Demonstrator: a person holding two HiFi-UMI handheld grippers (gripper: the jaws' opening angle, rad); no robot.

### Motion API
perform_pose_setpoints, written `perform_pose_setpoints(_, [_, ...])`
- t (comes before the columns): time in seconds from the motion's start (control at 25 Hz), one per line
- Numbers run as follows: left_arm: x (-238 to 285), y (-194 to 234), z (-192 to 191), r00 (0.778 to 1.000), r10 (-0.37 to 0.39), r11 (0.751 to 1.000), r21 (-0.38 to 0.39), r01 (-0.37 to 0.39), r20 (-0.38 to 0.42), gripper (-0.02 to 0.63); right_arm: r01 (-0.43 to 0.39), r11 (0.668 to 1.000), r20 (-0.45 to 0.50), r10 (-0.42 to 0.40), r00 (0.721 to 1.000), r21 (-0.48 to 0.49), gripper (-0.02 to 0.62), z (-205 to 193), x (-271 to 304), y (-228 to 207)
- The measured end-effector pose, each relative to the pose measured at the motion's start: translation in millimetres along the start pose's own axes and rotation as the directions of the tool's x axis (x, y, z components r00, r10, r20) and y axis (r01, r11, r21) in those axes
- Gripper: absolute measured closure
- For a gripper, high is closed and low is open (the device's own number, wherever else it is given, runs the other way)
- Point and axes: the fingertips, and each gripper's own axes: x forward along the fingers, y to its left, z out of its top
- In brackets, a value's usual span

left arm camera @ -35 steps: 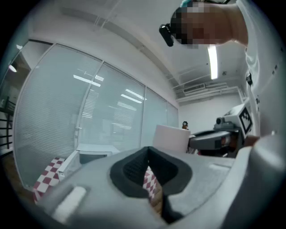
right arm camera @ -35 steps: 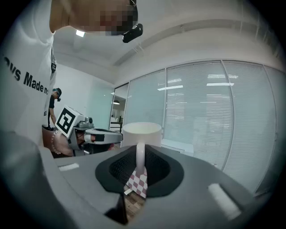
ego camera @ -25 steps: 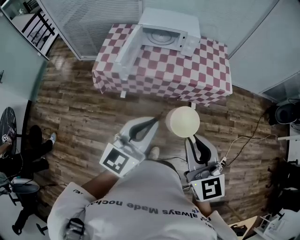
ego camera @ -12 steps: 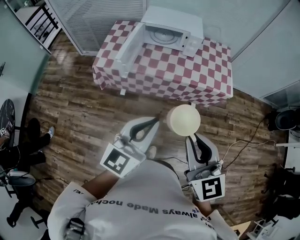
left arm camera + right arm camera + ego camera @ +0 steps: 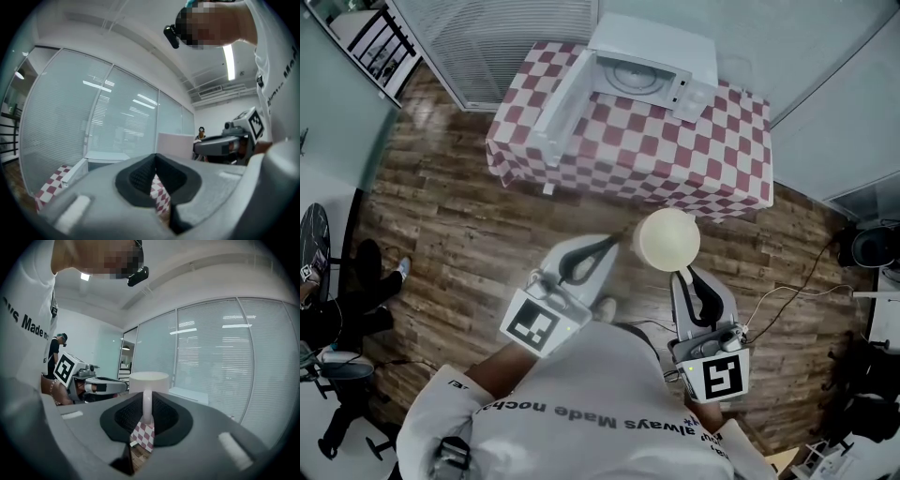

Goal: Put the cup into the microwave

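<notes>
Cup (image 5: 667, 240) hides R tool (image 5: 148, 418) tips — handle clamped.

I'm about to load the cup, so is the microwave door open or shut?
Open: the door stands swung out to the left, baring the microwave cavity.

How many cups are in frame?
1. The cup is clamped by its handle in the right gripper, over the floor and short of the checkered table. No cups show on the table or in the open microwave.
</notes>
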Motion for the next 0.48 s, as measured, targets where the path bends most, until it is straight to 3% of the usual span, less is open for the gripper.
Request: perform_pose_setpoints(0.48, [44, 125, 19, 1.000, -0.012, 1.000, 0.016, 0.012, 0.019, 0.601, 0.022, 1.000, 0.013, -0.022, 1.000, -0.015, 0.551, 20, 126, -34])
